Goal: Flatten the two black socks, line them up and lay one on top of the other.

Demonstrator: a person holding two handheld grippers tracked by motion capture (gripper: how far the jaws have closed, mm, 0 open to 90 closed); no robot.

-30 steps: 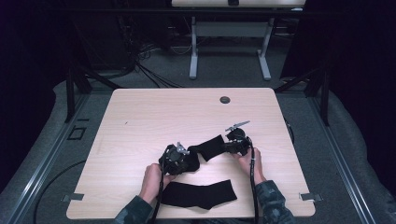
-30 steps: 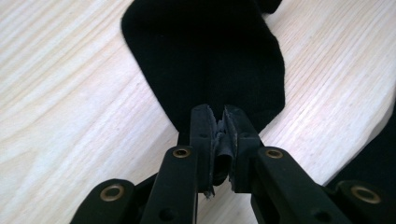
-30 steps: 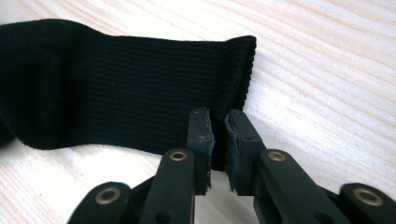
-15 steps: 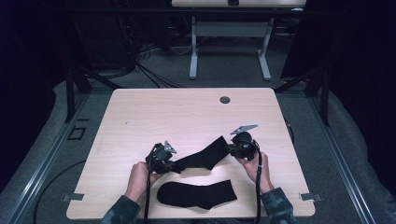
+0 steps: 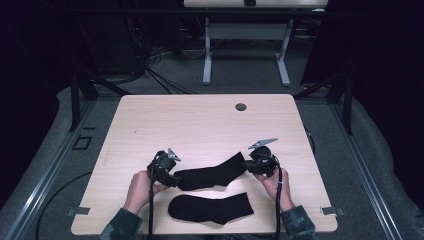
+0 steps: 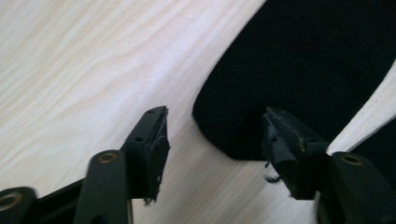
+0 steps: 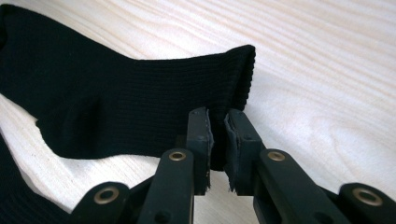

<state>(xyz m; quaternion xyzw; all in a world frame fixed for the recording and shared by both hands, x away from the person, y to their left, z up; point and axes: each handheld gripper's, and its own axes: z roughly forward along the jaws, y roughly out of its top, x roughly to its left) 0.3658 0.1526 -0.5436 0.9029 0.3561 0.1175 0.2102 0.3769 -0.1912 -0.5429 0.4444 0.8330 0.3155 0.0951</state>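
Upper sock: laying flat; right gripper pinches cuff; left gripper jaws just opened, toe between, unpressed; next, likely release cuff.

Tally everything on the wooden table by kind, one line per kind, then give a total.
Black socks: 2, the upper sock and the lower sock
Hand-held grippers: 2, the left gripper and the right gripper
Table grommet: 1
Total: 5
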